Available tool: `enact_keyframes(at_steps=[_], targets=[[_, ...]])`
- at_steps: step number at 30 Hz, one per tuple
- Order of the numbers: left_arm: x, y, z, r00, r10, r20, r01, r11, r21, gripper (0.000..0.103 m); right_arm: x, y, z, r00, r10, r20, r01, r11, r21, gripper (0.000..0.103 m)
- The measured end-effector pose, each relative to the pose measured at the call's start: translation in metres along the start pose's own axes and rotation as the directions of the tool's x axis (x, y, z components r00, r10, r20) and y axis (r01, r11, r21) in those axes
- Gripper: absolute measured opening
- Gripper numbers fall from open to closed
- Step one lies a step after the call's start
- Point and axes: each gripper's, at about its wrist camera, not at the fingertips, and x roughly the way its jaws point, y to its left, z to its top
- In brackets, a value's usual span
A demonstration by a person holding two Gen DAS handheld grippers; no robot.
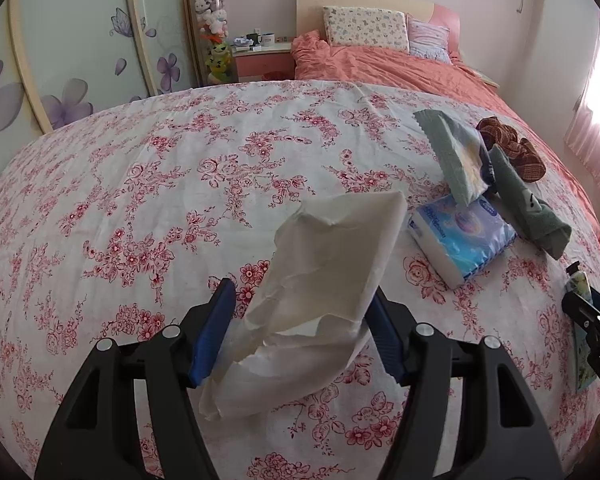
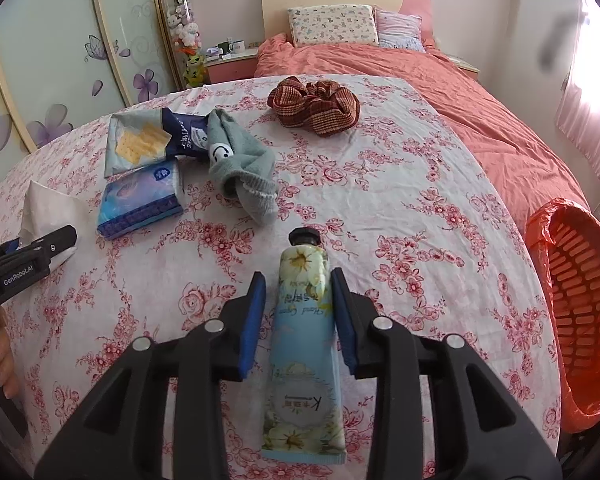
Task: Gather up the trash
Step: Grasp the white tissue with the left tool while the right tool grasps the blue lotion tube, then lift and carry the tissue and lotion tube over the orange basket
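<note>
A crumpled white tissue (image 1: pixel 324 280) stands up off the floral tablecloth (image 1: pixel 140 200) between the blue pads of my left gripper (image 1: pixel 300 288). A sliver of cloth shows beside the left pad, so the jaws are open around it. A hand cream tube (image 2: pixel 300 320) with a black cap lies flat on the cloth between the pads of my right gripper (image 2: pixel 297 274), with a gap on its left side. An opened cracker wrapper (image 2: pixel 140 144) lies at the far left. An orange basket (image 2: pixel 580 300) lined with an orange bag stands off the table's right edge.
A blue tissue pack (image 2: pixel 140 204), a grey sock (image 2: pixel 240 160) with a smiley and a brown striped scrunchie (image 2: pixel 314 106) lie on the table. Behind it is a bed with an orange cover (image 2: pixel 460 92). A person's hand (image 2: pixel 2 360) holds the left gripper (image 2: pixel 56 240).
</note>
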Motion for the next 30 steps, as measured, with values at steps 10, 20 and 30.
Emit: enact_keyframes(at_steps=[10,20,30], targets=[[0.001,-0.001,0.000,1.000,0.012,-0.002,-0.012,1.000,-0.002,0.066,0.000,0.002,-0.001,1.000,-0.008,-0.003,0.008,1.000,-0.005,0.042],[0.000,0.005,-0.001,1.000,0.008,0.001,-0.008,0.999,-0.031,0.066,-0.001,-0.003,-0.001,1.000,0.010,0.000,-0.010,1.000,0.016,0.042],[-0.002,0.008,-0.002,1.000,-0.013,0.008,0.013,0.999,-0.035,0.062,-0.002,-0.014,0.000,0.999,0.045,0.016,-0.046,0.996,0.077,0.033]])
